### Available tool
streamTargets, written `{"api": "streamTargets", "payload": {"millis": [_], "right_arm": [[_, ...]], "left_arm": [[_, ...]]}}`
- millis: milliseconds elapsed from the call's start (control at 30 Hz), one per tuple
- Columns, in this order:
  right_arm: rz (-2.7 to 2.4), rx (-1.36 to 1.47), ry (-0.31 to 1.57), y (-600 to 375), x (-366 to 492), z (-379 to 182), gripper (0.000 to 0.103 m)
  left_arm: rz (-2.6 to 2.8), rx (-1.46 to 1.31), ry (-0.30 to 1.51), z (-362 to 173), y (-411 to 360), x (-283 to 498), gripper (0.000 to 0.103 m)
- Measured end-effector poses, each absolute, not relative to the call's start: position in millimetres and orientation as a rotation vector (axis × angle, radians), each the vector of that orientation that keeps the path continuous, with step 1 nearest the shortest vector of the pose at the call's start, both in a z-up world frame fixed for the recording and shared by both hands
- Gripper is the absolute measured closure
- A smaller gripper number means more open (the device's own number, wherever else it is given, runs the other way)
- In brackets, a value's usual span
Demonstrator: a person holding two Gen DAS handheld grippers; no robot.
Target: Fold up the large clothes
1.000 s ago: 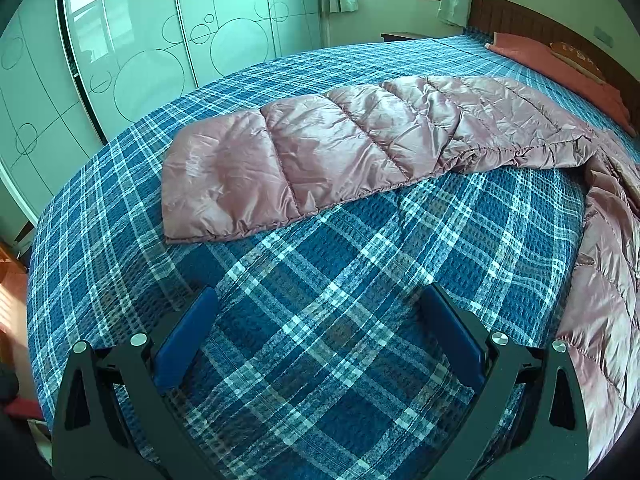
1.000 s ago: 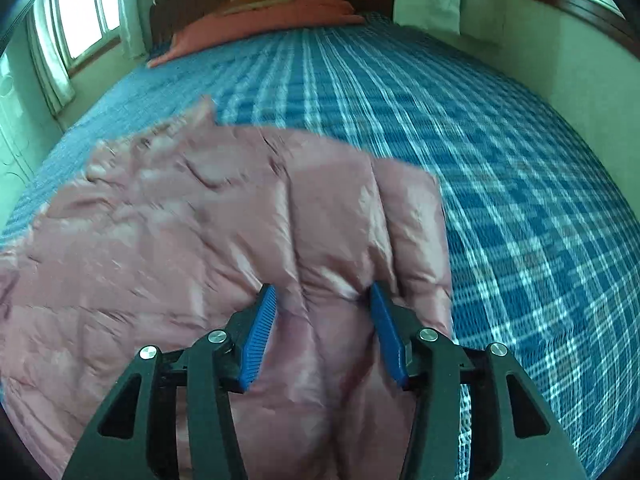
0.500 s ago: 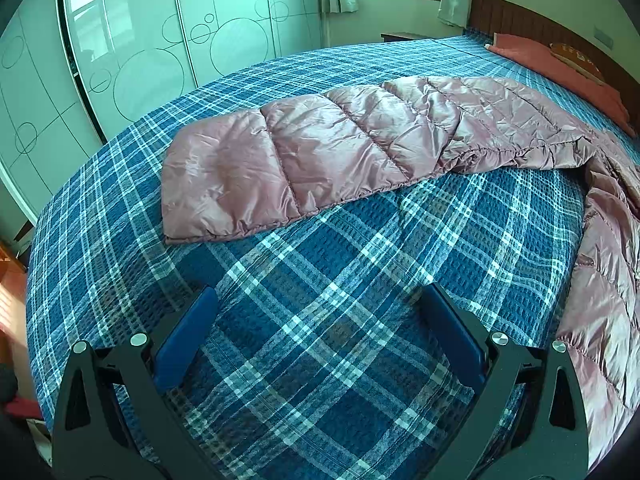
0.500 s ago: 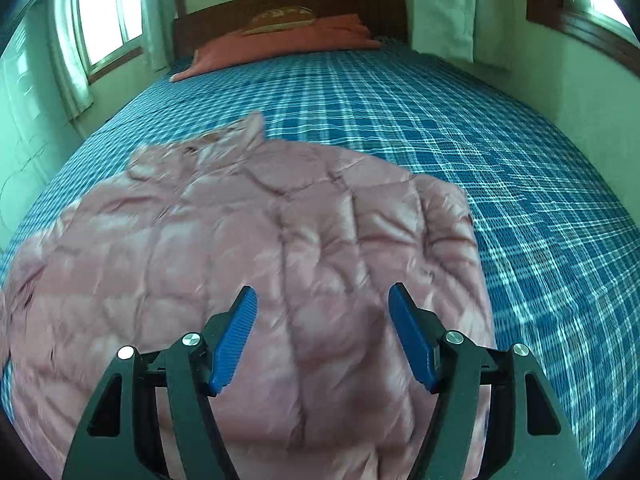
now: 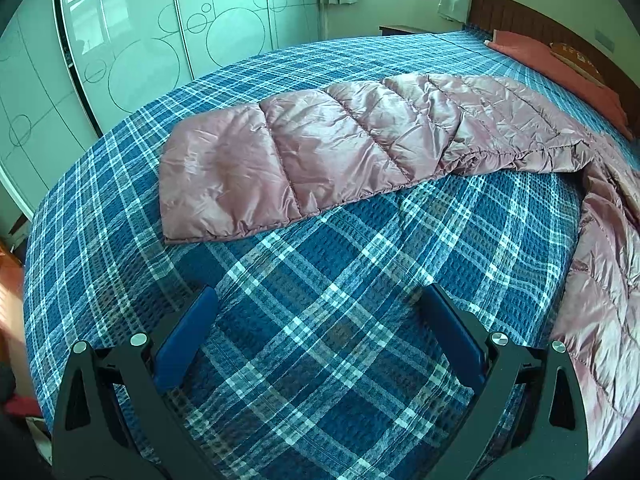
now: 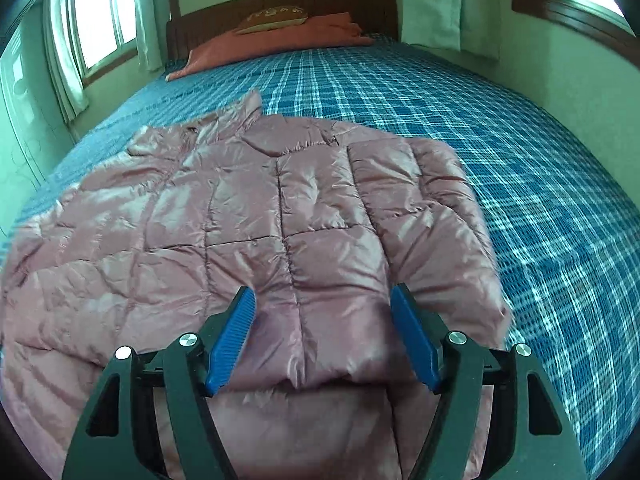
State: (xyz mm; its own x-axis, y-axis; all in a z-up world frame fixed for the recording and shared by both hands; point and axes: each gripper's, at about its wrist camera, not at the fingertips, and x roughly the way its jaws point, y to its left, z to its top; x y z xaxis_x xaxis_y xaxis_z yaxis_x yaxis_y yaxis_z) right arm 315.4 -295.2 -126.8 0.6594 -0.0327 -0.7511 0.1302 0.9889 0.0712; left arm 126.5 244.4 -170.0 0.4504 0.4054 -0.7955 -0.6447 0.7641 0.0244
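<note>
The right gripper [image 6: 323, 334] had just been opening; its pads stood apart above the jacket [image 6: 248, 224], gripping nothing. The left gripper [image 5: 318, 336] hung wide open over bare bedspread [image 5: 320, 320], empty too. One sleeve [image 6: 436, 216] looked folded in over the body; the other sleeve [image 5: 304, 160] lay stretched out flat across the bed. So, one fold done by the look of it, with the far sleeve and the body folds left.
</note>
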Motion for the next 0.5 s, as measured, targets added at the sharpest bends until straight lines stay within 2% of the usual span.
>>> {"api": "streamTargets", "payload": {"millis": [200, 500], "right_arm": [[-0.079, 0.066, 0.825, -285, 273, -121, 0.033], [-0.09, 0.081, 0.874, -286, 277, -152, 0.032]], "left_arm": [[0.634, -0.433, 0.829, -158, 272, 114, 0.002], [0.635, -0.739, 0.68, -159, 336, 112, 0.002]]}}
